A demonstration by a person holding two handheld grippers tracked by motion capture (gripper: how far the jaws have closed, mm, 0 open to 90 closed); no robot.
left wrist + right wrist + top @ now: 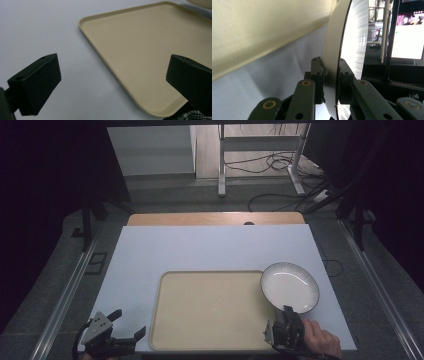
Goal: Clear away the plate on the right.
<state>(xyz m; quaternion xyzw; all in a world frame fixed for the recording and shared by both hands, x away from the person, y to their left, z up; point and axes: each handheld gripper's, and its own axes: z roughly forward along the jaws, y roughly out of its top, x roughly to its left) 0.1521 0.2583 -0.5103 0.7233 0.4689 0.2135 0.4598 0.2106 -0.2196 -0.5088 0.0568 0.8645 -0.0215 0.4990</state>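
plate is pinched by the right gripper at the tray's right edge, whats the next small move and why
Probably carry the plate left and set it down flat inside the tray. The right gripper has its fingers shut on the plate's near rim, and the plate overhangs the tray's right edge. The tray holds nothing. The left gripper is open beside the tray's near left corner.

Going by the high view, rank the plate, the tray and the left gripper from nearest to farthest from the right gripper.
1. Plate: clamped by its near rim in the right gripper.
2. Tray: just left of it.
3. Left gripper: beyond the tray's left edge, open.
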